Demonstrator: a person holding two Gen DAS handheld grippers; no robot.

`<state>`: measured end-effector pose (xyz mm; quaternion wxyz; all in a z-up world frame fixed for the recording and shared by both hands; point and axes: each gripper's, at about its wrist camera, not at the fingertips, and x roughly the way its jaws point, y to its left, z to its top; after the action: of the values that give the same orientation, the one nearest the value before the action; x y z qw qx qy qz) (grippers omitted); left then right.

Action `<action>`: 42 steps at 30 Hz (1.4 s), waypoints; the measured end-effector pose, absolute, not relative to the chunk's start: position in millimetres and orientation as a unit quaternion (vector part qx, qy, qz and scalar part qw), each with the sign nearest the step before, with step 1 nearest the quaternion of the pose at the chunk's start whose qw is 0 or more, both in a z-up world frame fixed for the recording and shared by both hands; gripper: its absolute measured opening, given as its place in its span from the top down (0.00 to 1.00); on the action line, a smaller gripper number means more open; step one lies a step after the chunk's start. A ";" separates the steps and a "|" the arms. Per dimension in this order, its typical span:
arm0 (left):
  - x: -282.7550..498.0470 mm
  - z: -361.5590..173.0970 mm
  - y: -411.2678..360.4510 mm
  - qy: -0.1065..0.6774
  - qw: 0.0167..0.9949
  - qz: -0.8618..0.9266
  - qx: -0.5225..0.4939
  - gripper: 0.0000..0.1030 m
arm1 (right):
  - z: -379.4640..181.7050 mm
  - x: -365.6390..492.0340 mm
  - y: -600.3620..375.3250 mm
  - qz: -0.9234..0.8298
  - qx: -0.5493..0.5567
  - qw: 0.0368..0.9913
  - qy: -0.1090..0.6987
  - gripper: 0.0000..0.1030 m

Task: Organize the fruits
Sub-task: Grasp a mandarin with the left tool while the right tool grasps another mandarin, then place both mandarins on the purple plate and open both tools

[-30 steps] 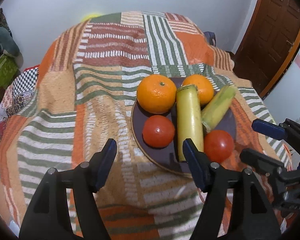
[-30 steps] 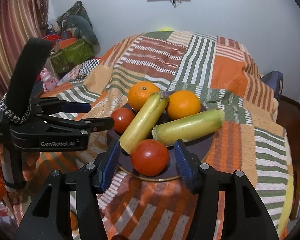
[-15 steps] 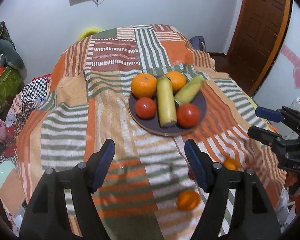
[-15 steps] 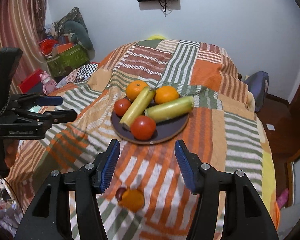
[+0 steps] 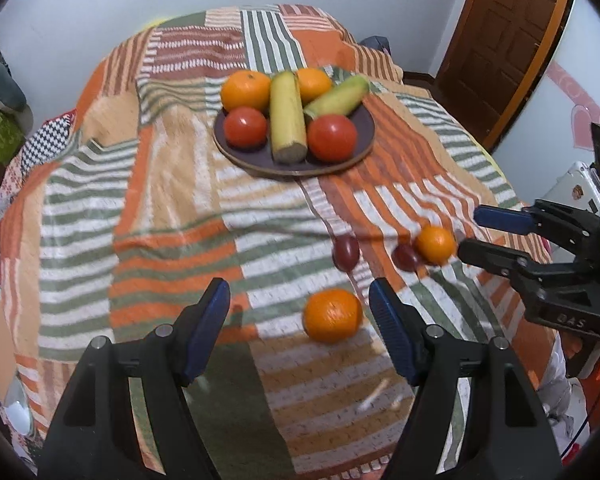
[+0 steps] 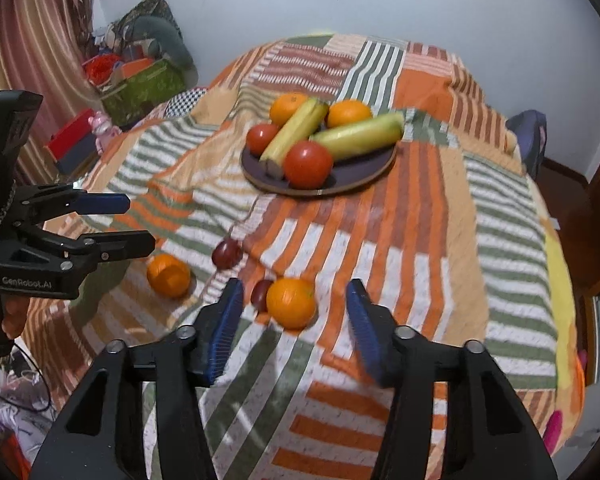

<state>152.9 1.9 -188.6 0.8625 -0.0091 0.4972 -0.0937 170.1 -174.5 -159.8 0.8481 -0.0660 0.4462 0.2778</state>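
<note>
Each black tool (image 5: 300, 312) has blue ribbed pads (image 6: 225, 326) and silver screws.

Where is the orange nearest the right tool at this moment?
In the right wrist view the orange lies on the striped bedspread, just ahead of the open right tool, with a dark red fruit at its left side.

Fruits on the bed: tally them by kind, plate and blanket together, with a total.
Oranges: 4
Tomatoes: 2
Yellow-green long fruits: 2
Small dark red fruits: 2
Total: 10
</note>
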 end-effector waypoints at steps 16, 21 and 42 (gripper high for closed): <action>153.5 -222.6 -11.0 0.526 0.842 -0.120 -0.013 0.55 | -188.7 178.5 -163.9 0.277 -0.062 0.835 0.471 0.70; 151.6 -219.1 -16.3 0.517 0.846 -0.129 0.002 0.63 | -186.0 177.9 -165.8 0.279 -0.061 0.836 0.469 0.70; 209.3 -180.8 12.0 0.470 0.877 -0.096 -0.008 0.63 | -144.8 213.0 -181.2 0.261 -0.028 0.871 0.415 0.70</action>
<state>209.3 12.0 -180.8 0.8774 -0.0079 0.4701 -0.0957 213.0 -181.2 -144.8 0.8711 -0.0279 0.4150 0.2612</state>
